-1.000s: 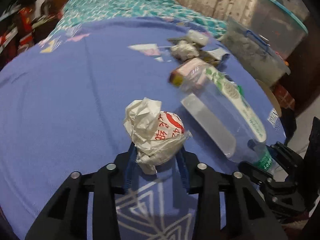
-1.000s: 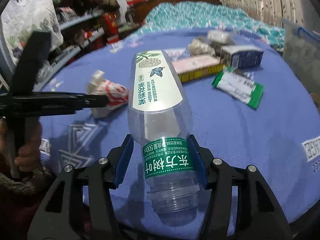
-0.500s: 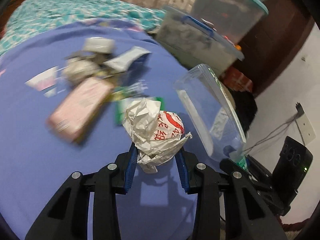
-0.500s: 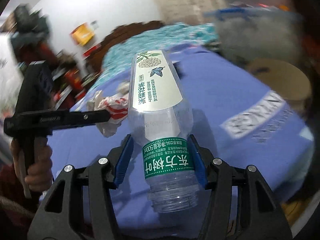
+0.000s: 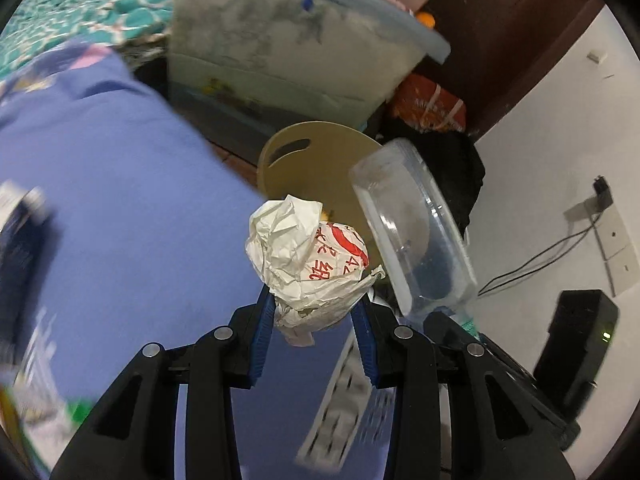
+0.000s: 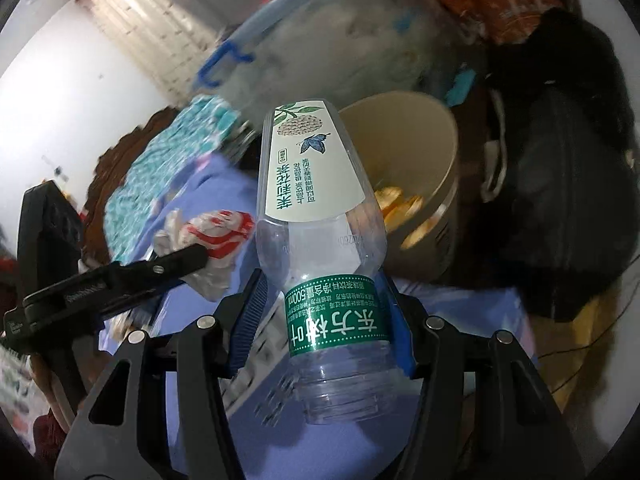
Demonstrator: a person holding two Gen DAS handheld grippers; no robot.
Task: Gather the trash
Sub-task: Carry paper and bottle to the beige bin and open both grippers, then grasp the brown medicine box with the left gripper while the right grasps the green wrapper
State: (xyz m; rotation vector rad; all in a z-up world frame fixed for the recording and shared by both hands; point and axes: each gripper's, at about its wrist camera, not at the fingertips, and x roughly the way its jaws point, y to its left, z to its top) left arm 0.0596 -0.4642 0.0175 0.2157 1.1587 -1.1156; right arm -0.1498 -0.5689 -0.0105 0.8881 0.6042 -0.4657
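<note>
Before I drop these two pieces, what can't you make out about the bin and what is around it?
- Bin bottom, right wrist view: the bottle covers part of the opening; the orange scraps inside are blurred.
- Bin in left wrist view: only its lid shows; the paper wad and bottle hide the opening.
- Items on the blue bedcover, left edge: smeared by motion blur.

Both hand-held grippers swung off bed, beige bin [image 6: 436,184] now ahead

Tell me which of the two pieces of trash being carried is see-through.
The plastic bottle with the green label, clamped by the right gripper. The left gripper holds an opaque crumpled white wrapper with red print.
</note>
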